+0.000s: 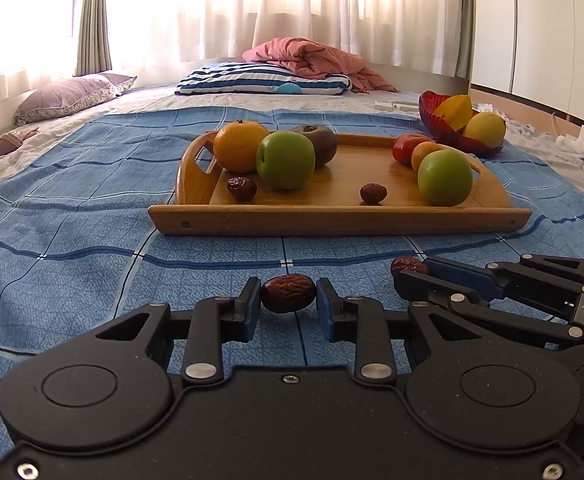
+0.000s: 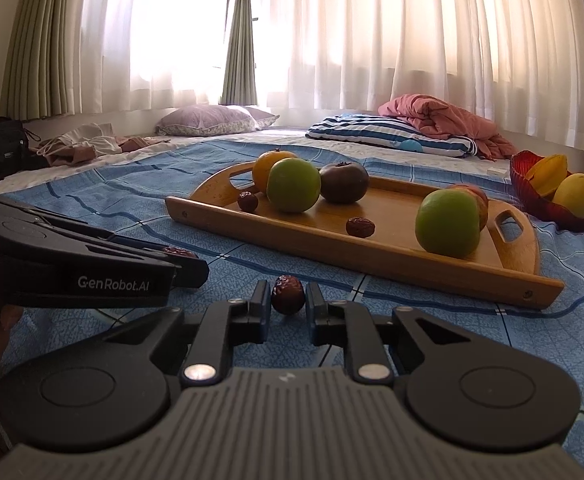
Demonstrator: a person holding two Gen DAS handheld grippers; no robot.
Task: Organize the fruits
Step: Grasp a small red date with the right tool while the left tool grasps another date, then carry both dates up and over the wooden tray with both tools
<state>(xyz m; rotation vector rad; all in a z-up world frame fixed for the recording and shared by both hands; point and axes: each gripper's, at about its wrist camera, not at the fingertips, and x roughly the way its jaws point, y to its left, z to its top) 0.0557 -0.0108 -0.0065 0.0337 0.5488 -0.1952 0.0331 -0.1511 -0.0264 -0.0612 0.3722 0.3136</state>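
While sunlight floods the curtains along the top of both frames, the left gripper [image 1: 287,300] clamps a wrinkled red date [image 1: 287,293] between its blue pads at lower centre of the left wrist view. At lower centre of the right wrist view, the right gripper [image 2: 287,302] is closed on a second date [image 2: 287,294], both just above the blue checked bedspread [image 1: 71,232]. Each tool also shows at the edge of the other's frame. Beyond them, at mid-frame, a wooden tray [image 1: 332,220] lies on the bedspread, carrying an orange [image 1: 239,146], two green apples [image 1: 285,160] [image 1: 445,178], a dark brown fruit [image 1: 320,142], a red fruit [image 1: 406,146] and two loose dates [image 1: 242,188] [image 1: 373,193]. To the right of the tray, a red bowl [image 1: 436,118] holds yellow fruit. Pillows and a pink quilt [image 1: 312,60] lie farther back.
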